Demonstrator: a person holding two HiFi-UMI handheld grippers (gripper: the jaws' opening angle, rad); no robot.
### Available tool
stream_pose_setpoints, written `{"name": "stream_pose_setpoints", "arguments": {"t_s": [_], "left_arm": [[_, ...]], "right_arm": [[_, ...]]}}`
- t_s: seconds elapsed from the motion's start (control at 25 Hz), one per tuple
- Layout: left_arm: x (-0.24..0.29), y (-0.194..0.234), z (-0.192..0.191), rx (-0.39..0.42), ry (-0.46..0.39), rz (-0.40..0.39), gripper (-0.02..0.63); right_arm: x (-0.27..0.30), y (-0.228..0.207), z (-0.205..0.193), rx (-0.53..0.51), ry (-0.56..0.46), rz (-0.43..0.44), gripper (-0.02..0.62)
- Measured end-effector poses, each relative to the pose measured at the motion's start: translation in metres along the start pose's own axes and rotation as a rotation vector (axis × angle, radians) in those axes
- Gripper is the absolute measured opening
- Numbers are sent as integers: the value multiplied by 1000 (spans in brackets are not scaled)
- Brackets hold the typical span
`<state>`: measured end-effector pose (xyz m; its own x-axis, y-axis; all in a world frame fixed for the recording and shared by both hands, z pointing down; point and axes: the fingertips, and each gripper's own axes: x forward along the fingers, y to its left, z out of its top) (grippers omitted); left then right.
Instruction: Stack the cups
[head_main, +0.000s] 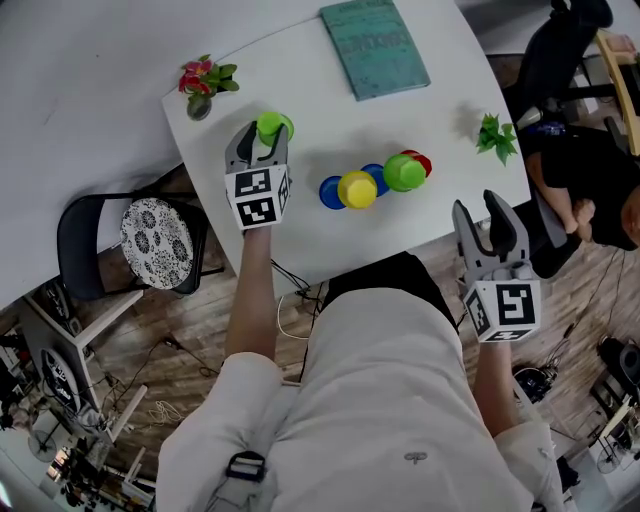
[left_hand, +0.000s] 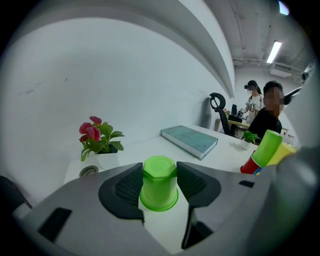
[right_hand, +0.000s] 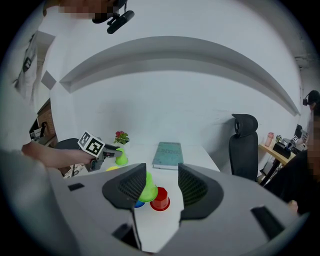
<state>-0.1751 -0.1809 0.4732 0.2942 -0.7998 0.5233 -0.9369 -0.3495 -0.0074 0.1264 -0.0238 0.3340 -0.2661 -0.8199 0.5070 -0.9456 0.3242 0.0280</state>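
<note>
At the left of the head view, the left gripper (head_main: 262, 138) reaches over the tabletop (head_main: 440, 100) on a bare, nearly straight forearm and tilts downward. From above, only the top of a light green cup (head_main: 270, 125) shows between its tips. The left gripper view shows more: the cup (left_hand: 159, 187) stands upside down on the tabletop, and the jaws sit fairly wide with their pads against its sides. That view also shows the flower pot (left_hand: 97, 150) at left and the book (left_hand: 190, 141) beyond.

In the middle of the head view is the cluster of cups (head_main: 357, 189) (blue, yellow, green and red, packed together), well apart from the gripped cup.

At lower right the right gripper (head_main: 480, 215) hangs off the tabletop's near edge, angled down, with the forearm drawn in beside the body. The right gripper view shows its jaws (right_hand: 162, 186) standing apart with nothing between them. The cluster is far ahead in the gap, and the left gripper is small at mid-left.
</note>
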Motion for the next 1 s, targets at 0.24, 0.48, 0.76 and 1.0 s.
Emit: {"name": "stream_pose_setpoints", "arguments": {"t_s": [0.24, 0.48, 0.76, 1.0], "left_arm": [[-24, -29, 23, 17, -36, -59, 221], [-51, -63, 54, 43, -87, -105, 219], [-84, -105, 93, 80, -140, -159, 219], [-105, -142, 110, 82, -167, -231, 219]], "right_arm": [[-5, -3, -3, 14, -27, 25, 204], [-14, -13, -4, 25, -53, 51, 202], [-22, -24, -1, 27, -95, 90, 199], [-28, -31, 0, 13, -115, 118, 198]]}}
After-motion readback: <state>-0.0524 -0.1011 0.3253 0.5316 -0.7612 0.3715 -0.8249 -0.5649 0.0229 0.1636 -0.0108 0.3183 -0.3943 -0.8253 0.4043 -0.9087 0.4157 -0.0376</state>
